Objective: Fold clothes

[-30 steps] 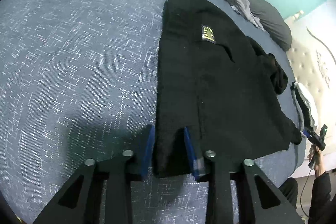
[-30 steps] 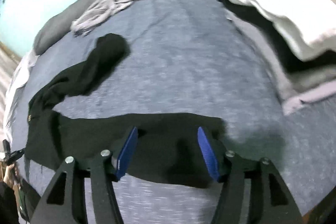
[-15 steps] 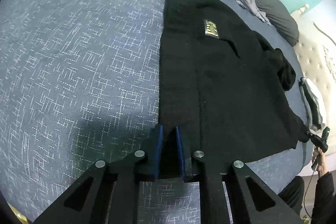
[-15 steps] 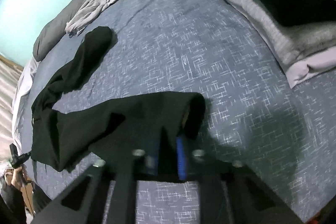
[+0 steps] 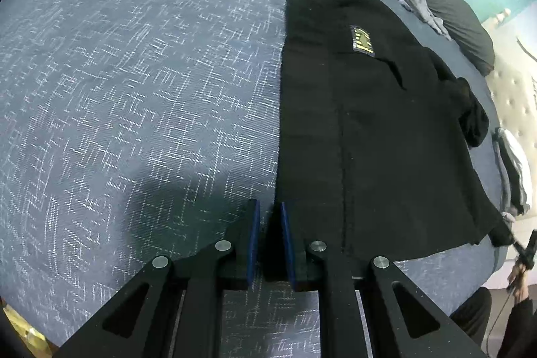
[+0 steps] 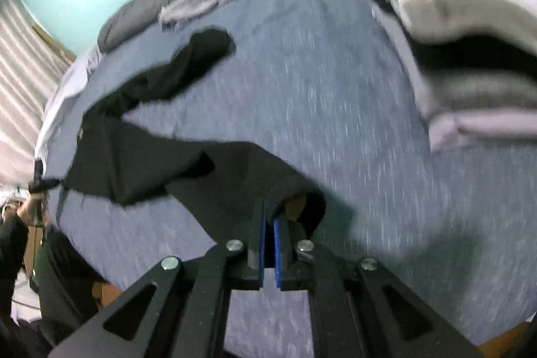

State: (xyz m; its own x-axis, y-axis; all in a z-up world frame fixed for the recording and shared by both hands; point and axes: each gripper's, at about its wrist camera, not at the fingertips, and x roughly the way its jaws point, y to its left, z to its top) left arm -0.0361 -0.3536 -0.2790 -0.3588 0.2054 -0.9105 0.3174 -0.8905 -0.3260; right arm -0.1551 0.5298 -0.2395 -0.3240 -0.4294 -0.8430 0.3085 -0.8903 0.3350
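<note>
A fold is under way on the black garment (image 5: 376,136), which is spread on the blue bedspread (image 5: 134,89). Its near corner is clamped by the left gripper (image 5: 268,223), seen at six o'clock in the left view. The opposite hem corner is pinched by the right gripper (image 6: 268,223), whose blades are pressed together on cloth raised off the bed. Judged next: both corners would be carried together toward twelve o'clock, kept level. The garment (image 6: 188,170) looks thick and dark, one sleeve trailing toward eleven o'clock.
</note>
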